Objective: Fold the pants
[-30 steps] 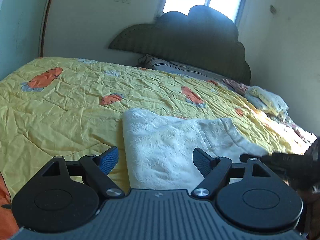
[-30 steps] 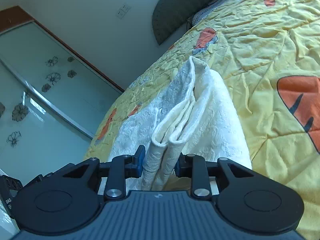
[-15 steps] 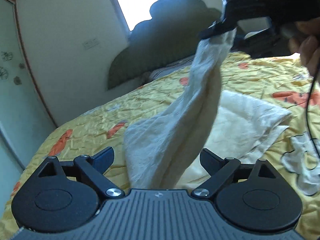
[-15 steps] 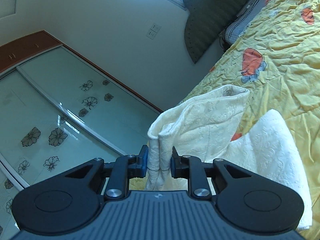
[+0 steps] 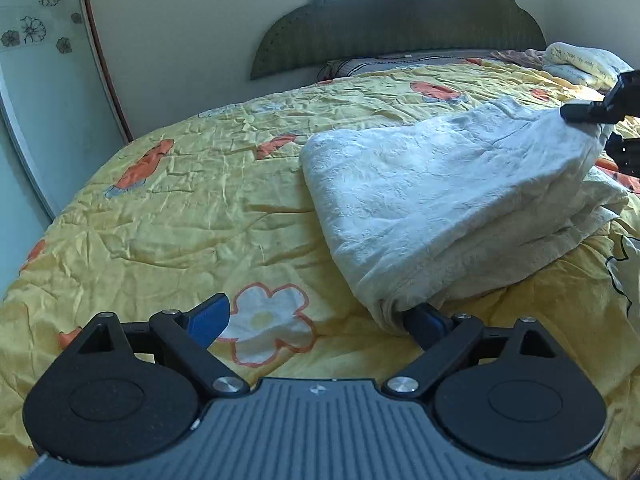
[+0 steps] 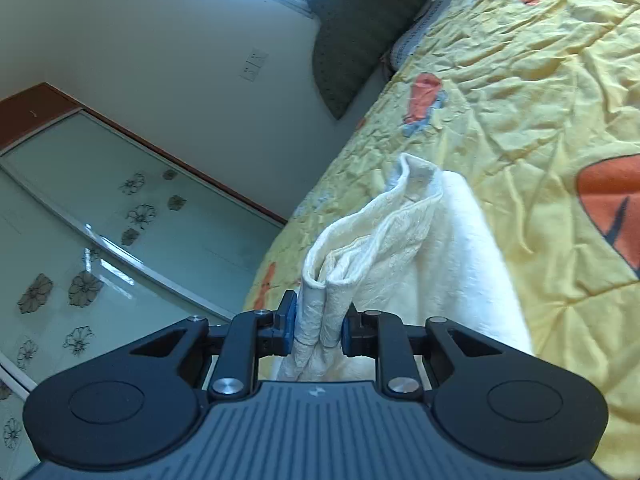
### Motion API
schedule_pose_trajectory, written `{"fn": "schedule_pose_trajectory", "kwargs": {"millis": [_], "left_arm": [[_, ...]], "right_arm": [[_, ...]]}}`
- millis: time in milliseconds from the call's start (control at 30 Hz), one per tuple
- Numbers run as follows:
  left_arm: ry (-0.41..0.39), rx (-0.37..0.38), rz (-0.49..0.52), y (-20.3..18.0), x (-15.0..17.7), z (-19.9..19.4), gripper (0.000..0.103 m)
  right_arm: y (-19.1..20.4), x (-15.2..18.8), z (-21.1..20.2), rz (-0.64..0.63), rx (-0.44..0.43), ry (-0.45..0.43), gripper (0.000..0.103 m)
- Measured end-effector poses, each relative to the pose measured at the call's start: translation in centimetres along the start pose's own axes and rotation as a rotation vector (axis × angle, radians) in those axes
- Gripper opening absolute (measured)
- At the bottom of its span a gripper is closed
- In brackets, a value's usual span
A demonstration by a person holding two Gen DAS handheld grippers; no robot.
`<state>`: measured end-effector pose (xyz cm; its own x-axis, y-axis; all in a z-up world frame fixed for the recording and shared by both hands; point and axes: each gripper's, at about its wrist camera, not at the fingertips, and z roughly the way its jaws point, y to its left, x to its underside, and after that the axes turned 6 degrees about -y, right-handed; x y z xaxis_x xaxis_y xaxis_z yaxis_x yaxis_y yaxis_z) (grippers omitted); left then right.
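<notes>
Lying beside pants, pillow crowds headboard

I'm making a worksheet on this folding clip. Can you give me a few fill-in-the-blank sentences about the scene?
1. The right gripper is clamped on the white ____.
2. The left gripper has its jaws ____.
3. The pants lie on a ____ quilt.
4. The flower between the left fingers is printed in ____.

Answers: pants; open; yellow; white
</notes>
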<state>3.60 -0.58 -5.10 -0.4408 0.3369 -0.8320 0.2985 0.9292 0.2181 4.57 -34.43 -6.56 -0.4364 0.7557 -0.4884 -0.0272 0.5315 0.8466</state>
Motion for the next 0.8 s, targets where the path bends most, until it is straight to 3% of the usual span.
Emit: {"fn": "schedule_pose_trajectory", "kwargs": {"millis": [133,267,367,600,700,800], "left_arm": [[0.007,0.057,0.015,0.6,-0.2,-0.6,0.092],[-0.013,0.083,-0.016,2.2,-0.6,-1.9,0.092],[-0.054,0.134,-0.100,3.9,-2.0,-2.5,0.093],[-0.074,0.267,-0.279,3.9,-5.5,0.3,0.093],[-0.070,0.286,-0.252,2.2,-6.1,1.4,0.093],[-0.078,0.315,-0.238,0.9,-6.6,1.9,0.093]], "right_arm": [[-2.3,0.4,-0.2,0.036,0.042,0.022,0.021],[-1.4,0.5,-0.3,-0.069,0.078,0.020,0.021],[-0.7,0.7,-0.3,-0.131,0.116,0.023,0.022],[-1.3,0.9,-1.5,-0.109,0.169,0.029,0.028],[0.0,0.5,-2.8,-0.195,0.229,-0.009,0.037],[2.0,-0.1,-4.3,-0.351,0.366,-0.129,0.044]]}}
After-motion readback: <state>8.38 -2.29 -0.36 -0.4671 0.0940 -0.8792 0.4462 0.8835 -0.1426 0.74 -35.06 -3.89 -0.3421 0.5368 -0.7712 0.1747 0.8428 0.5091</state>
